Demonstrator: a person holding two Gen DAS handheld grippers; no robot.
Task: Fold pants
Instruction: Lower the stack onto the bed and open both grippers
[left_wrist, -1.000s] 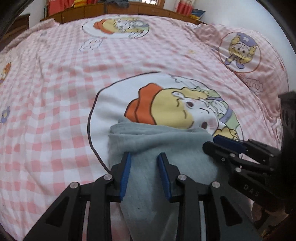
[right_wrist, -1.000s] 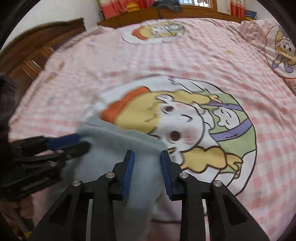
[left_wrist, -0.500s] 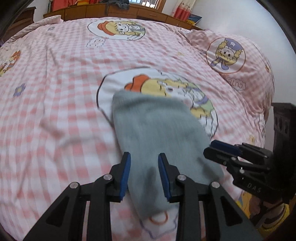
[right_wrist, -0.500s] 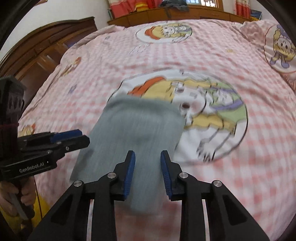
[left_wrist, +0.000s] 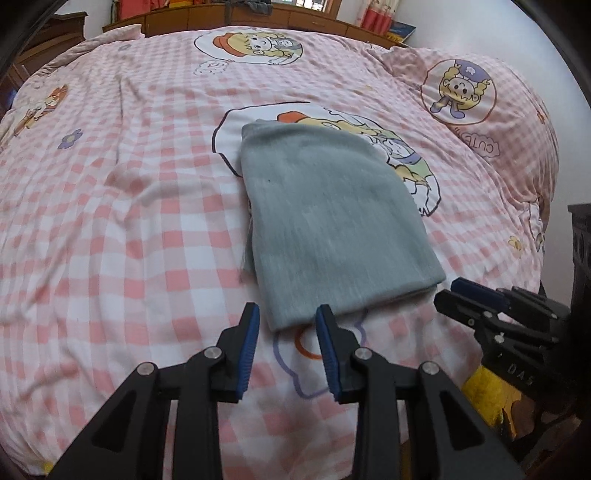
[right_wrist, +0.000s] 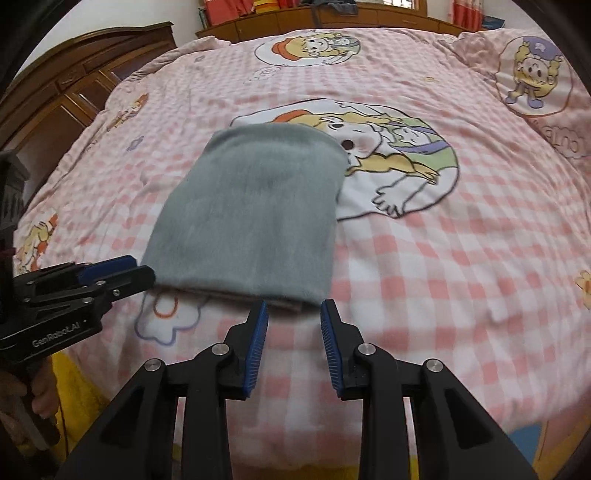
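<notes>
The grey pants lie folded into a flat rectangle on the pink checked bedspread, partly over a cartoon print. They also show in the right wrist view. My left gripper is open and empty, its fingertips just short of the fold's near left corner. My right gripper is open and empty, just short of the fold's near right corner. The right gripper also shows at the right edge of the left wrist view, and the left gripper at the left edge of the right wrist view.
The bed fills both views. A pillow with a cartoon print lies at the far right. A dark wooden cabinet stands left of the bed, and a wooden headboard shelf with books runs along the far side.
Both grippers have pulled back toward the near edge of the bed and risen. A second ago their fingers were over the grey cloth; now both stand clear of the folded pants.
</notes>
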